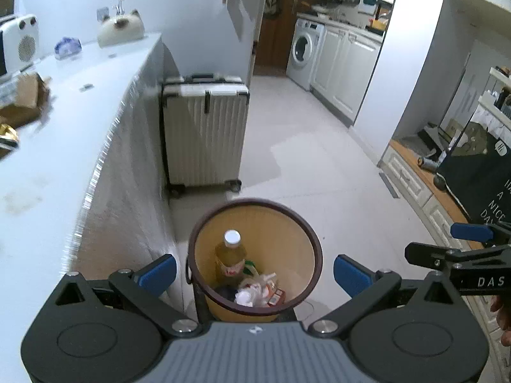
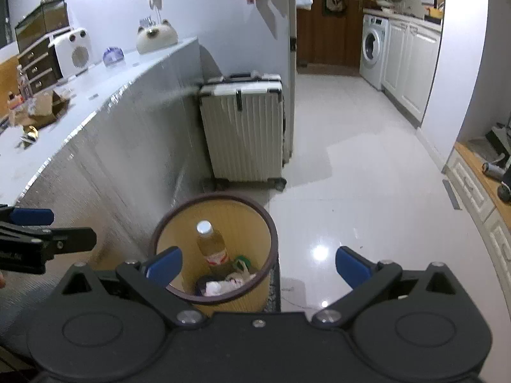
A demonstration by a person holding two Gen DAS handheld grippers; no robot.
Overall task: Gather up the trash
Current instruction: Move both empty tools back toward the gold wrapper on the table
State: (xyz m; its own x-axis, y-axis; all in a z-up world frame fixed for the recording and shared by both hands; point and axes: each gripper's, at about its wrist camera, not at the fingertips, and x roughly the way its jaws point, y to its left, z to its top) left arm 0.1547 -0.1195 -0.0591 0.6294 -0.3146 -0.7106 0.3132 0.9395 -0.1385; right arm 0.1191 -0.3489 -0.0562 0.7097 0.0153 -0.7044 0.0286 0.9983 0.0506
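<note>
Left gripper (image 1: 255, 271): blue fingers spread apart, holding nothing, low centre of frame. Right gripper (image 2: 258, 266): fingers likewise spread, nothing between them. Bin (image 1: 306, 233): tan, dark rim, on the floor directly beyond the left fingers, lower centre; holds a bottle (image 1: 230, 255) and crumpled wrappers (image 1: 255, 290). Suitcase (image 1: 204, 131): upright behind the bin, against the counter (image 1: 64, 111), mid frame.

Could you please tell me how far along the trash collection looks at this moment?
Partly done: the trash bin on the floor already holds a capped bottle and crumpled wrappers. Nothing is in hand: the left gripper and right gripper both have open, empty jaws above the bin. Possibly left: a cardboard box and a gold wrapper sit on the counter.
</note>
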